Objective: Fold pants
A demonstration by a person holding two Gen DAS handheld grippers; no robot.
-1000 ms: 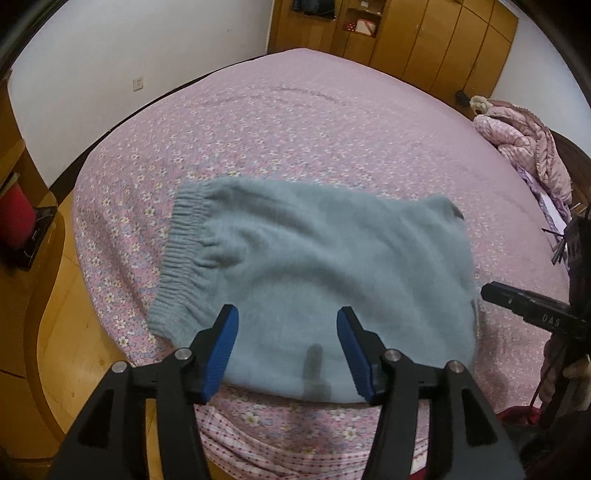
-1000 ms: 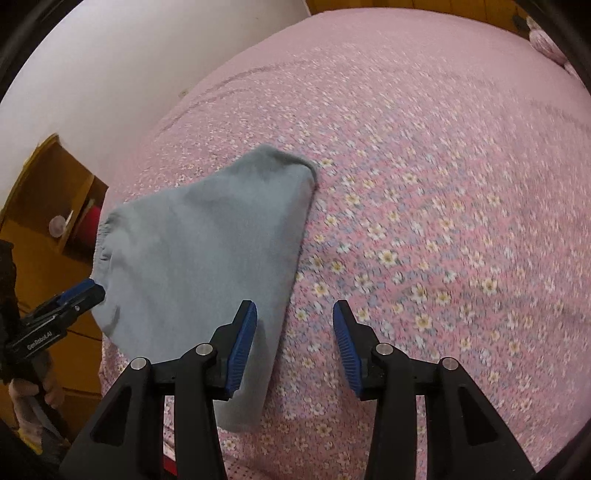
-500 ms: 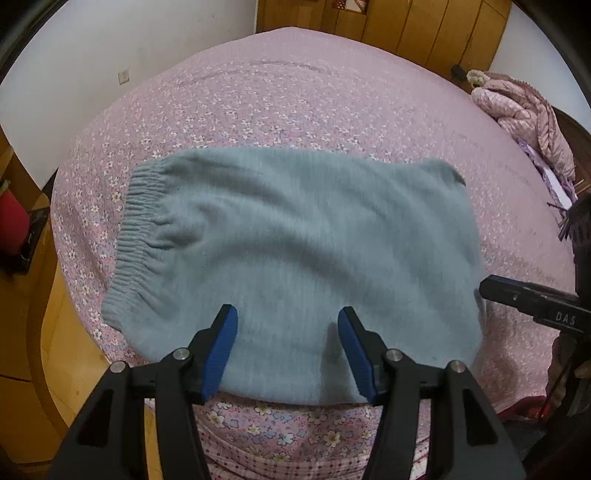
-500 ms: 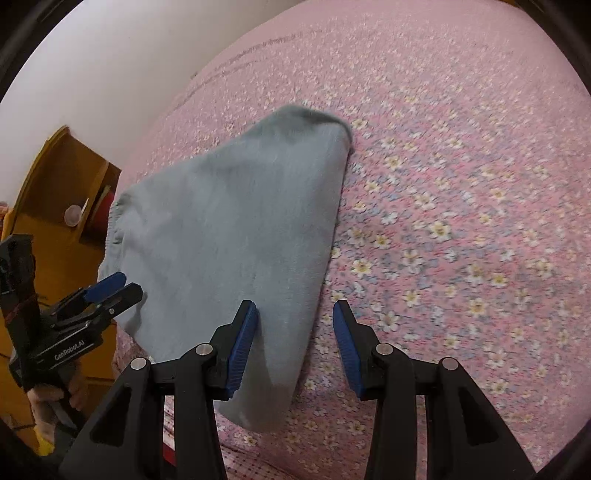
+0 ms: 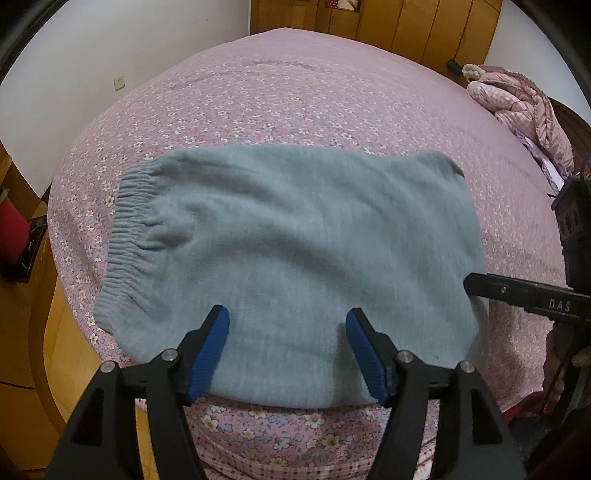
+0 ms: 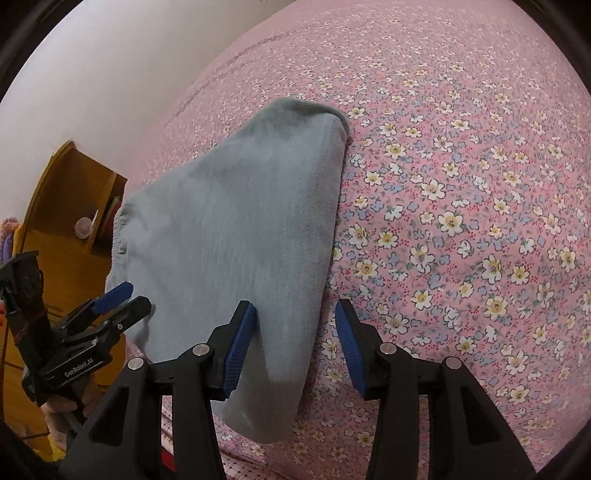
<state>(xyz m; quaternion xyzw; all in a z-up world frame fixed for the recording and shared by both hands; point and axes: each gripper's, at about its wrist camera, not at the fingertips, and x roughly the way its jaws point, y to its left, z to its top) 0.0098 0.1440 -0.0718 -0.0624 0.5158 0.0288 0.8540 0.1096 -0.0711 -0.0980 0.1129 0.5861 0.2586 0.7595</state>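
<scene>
Grey-blue knit pants lie folded flat near the front edge of the bed, elastic waistband at the left. My left gripper is open and empty, just above the pants' near edge. The right gripper shows in this view as a black finger at the pants' right edge. In the right wrist view the pants lie left of centre; my right gripper is open and straddles their right folded edge. The left gripper shows at the far left.
The bed has a pink flowered sheet with wide room beyond the pants. A pink quilted bundle lies at the far right. Wooden wardrobes stand behind. A wooden bedside shelf and wooden floor lie to the left.
Both grippers have moved closer to the pants, which now fill more of each view. The right gripper's jaws now straddle the pants' right edge. The pants have not moved.
</scene>
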